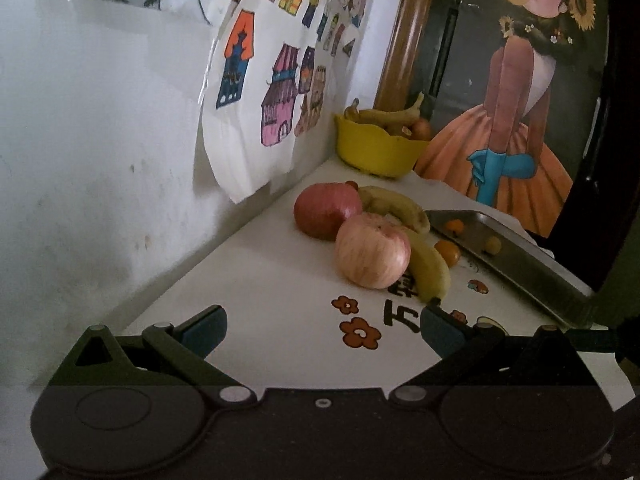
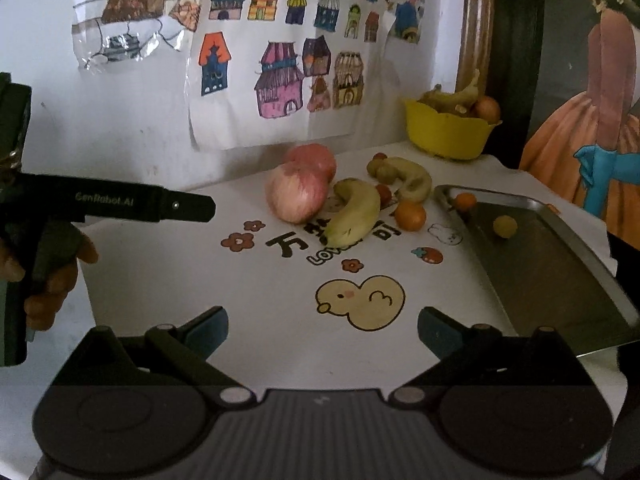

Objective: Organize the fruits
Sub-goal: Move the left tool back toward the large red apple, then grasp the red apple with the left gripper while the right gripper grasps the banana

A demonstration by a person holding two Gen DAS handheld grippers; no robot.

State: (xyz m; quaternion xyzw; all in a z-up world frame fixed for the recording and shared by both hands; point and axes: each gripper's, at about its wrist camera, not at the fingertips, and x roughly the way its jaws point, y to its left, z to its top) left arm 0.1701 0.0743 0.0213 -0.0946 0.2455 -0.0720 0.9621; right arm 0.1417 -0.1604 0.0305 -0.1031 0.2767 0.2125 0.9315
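Two red apples point(image 2: 296, 196) point(image 1: 372, 252), two bananas point(image 2: 354, 212) point(image 1: 428, 268) and a small orange point(image 2: 410, 215) lie together on the white table. A metal tray point(image 2: 560, 264) at the right holds a small orange point(image 2: 465, 201) and a yellow-green fruit point(image 2: 505, 226). My left gripper point(image 1: 322, 330) is open and empty, just short of the near apple. My right gripper point(image 2: 322, 330) is open and empty, over the duck print, short of the fruit. The left gripper also shows from the side in the right wrist view point(image 2: 188, 208).
A yellow bowl point(image 2: 448, 132) with bananas and a round fruit stands in the back corner. The wall with paper drawings point(image 2: 280, 68) runs along the left and back. A framed picture point(image 1: 520, 92) leans at the right.
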